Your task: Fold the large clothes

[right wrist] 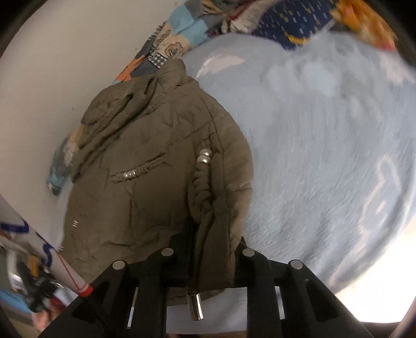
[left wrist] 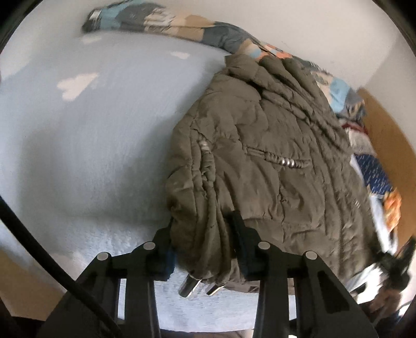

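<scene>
On the pale blue fleece blanket [left wrist: 85, 145] lies the crumpled olive-brown padded jacket [left wrist: 265, 156], its collar toward the patchwork quilt [left wrist: 161, 23] by the wall. The left gripper [left wrist: 201, 234] pinches a bunched fold at the jacket's near hem. The right gripper [right wrist: 214, 249] likewise clamps hem fabric, a metal cord-end [right wrist: 195, 306] dangling below.

A: What colour is the jacket [left wrist: 265, 161]?

B: Brownish green, with shiny silver beads [right wrist: 204, 156] on its cords.

A: And the blanket [left wrist: 85, 145] under the jacket?

B: Light blue, with white cloud shapes.

A: What's past the jacket's collar?

B: A patchwork quilt [right wrist: 182, 33]: blue, grey, tan and orange squares.

A: And the grippers?

B: Both black.
</scene>
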